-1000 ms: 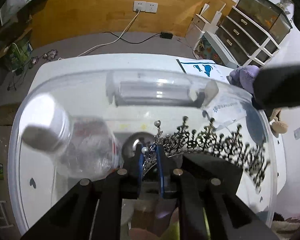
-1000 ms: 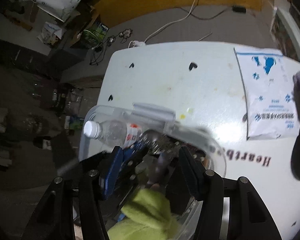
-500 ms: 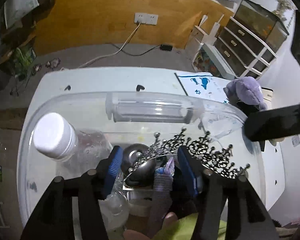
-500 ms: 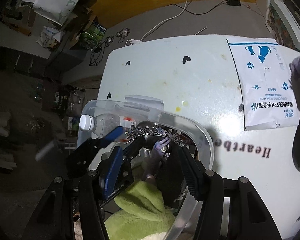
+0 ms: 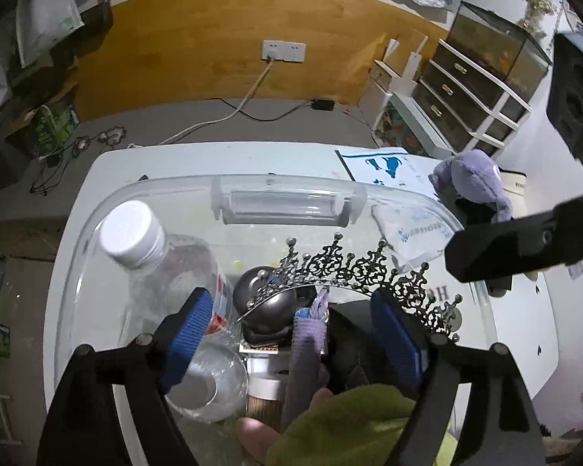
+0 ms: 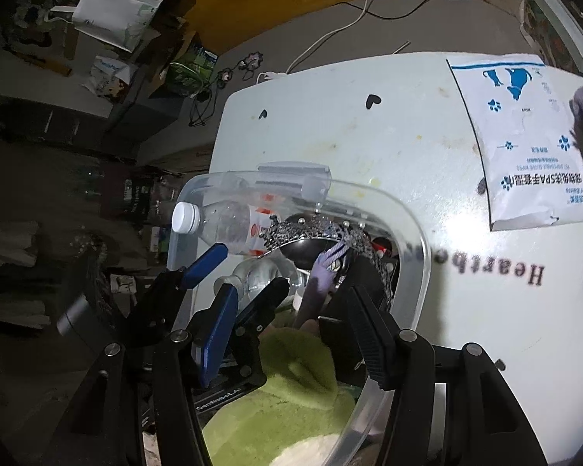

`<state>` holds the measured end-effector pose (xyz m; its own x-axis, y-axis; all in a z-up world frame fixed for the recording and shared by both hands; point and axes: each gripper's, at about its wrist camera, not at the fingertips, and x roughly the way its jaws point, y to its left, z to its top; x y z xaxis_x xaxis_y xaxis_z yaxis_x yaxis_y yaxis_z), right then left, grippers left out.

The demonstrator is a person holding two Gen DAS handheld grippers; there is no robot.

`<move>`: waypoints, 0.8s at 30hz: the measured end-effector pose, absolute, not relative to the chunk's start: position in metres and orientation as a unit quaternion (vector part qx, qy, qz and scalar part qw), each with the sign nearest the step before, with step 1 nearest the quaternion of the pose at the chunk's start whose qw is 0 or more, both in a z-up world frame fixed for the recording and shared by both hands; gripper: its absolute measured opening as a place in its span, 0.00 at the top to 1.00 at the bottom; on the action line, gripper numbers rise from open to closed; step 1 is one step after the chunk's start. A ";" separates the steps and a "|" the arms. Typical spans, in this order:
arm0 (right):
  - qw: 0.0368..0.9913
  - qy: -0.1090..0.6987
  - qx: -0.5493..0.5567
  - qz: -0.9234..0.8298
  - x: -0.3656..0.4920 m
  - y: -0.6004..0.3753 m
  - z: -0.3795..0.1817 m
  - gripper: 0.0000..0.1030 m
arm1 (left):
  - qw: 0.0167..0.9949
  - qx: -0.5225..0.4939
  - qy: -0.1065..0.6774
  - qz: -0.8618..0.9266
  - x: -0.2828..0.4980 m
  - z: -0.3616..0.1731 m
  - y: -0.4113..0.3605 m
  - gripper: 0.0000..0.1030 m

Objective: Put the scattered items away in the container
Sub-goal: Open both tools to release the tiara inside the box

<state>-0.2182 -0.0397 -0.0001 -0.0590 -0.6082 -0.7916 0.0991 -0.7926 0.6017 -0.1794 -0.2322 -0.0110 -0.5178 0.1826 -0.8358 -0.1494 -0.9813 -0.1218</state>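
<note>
Since the earlier frames the left claw (image 5: 287,334) has let go of the tiara (image 5: 353,272) and spread wide; its blue pads now stand apart on either side of the pile, gripping nothing. Tiara rests inside the clear container (image 5: 283,204), leaning across a dark round object (image 5: 266,303) at centre, points toward 12 o'clock. Plastic bottle (image 5: 163,272) lies at 9 o'clock in the container, white cap toward 11 o'clock. Clear cup (image 5: 210,384) sits near 7 o'clock, green cloth (image 5: 353,423) at 6 o'clock. Right claw (image 6: 291,322) hangs over the container's near rim, fingers apart, empty. On the white table (image 6: 369,143) outside the container: a printed pouch (image 6: 524,147) at 2 o'clock, and a purple plush toy (image 5: 474,178) just beside it.
</note>
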 end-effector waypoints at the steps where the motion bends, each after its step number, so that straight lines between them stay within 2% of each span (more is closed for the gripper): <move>1: 0.255 -0.200 0.633 -0.703 -0.216 -0.039 0.000 0.43 | 0.089 -0.482 -0.018 0.871 -0.178 -0.010 -0.233 0.18; 2: 0.256 -0.199 0.628 -0.708 -0.214 -0.038 0.002 0.43 | 0.080 -0.484 -0.017 0.872 -0.175 -0.008 -0.233 0.16; 3: 0.254 -0.195 0.620 -0.716 -0.211 -0.037 0.004 0.36 | 0.075 -0.481 -0.015 0.874 -0.172 -0.006 -0.233 0.15; 4: 0.252 -0.193 0.609 -0.727 -0.207 -0.035 0.006 0.16 | 0.072 -0.474 -0.013 0.877 -0.169 -0.003 -0.233 0.11; 6: 0.253 -0.195 0.590 -0.742 -0.200 -0.031 0.011 0.04 | 0.061 -0.454 -0.003 0.889 -0.159 0.007 -0.233 0.07; 12: 0.251 -0.183 0.548 -0.776 -0.175 -0.018 0.024 0.00 | 0.048 -0.427 -0.001 0.903 -0.139 0.028 -0.236 0.05; 14: 0.251 -0.178 0.534 -0.788 -0.167 -0.014 0.028 0.00 | 0.040 -0.416 -0.001 0.908 -0.130 0.034 -0.236 0.00; 24: 0.250 -0.137 0.433 -0.855 -0.111 0.016 0.045 0.00 | 0.018 -0.394 0.001 0.919 -0.092 0.057 -0.224 0.00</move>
